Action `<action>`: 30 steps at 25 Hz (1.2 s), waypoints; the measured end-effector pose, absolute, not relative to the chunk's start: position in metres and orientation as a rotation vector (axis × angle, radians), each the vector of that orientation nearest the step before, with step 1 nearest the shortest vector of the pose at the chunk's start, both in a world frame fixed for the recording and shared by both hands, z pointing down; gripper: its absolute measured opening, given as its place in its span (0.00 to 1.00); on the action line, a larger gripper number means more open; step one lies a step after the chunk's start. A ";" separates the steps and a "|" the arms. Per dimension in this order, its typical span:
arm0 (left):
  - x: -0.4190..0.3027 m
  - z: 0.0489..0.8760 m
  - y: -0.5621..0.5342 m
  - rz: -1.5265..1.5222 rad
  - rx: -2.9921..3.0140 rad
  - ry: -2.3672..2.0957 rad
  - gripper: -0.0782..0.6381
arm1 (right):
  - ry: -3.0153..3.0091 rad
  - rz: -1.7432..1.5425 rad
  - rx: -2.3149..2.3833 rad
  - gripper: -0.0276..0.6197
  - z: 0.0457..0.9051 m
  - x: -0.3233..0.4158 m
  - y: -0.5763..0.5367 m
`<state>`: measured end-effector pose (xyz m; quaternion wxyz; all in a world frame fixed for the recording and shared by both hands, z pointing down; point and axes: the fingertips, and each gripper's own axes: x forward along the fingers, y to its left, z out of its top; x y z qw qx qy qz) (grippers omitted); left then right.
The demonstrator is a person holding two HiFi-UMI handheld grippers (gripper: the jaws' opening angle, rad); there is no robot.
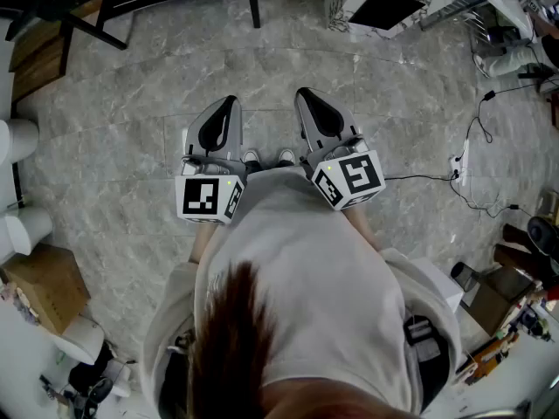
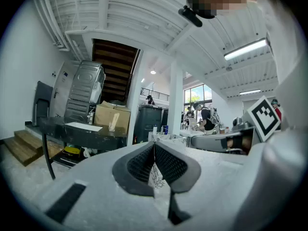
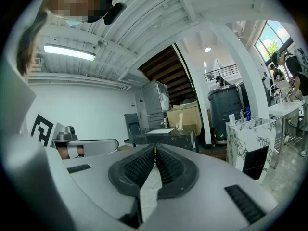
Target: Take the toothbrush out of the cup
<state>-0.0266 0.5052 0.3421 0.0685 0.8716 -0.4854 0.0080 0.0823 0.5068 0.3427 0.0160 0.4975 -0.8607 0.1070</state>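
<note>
Marble floor beneath closed left tool, right tool.

Grey marble floor, dark table, white ceiling.

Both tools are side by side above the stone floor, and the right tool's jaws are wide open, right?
No: the right tool is shut, nothing between its jaws, as the right gripper view shows. It does sit beside the left tool above the stone floor.
</note>
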 end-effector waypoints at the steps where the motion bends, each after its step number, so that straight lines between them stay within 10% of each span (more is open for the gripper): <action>1: -0.027 0.341 0.506 0.023 2.625 -1.462 0.13 | -2.672 0.337 1.557 0.08 0.343 0.083 0.508; 30: -0.106 0.354 0.533 0.014 2.653 -1.334 0.13 | -2.559 0.169 1.668 0.08 0.342 0.016 0.539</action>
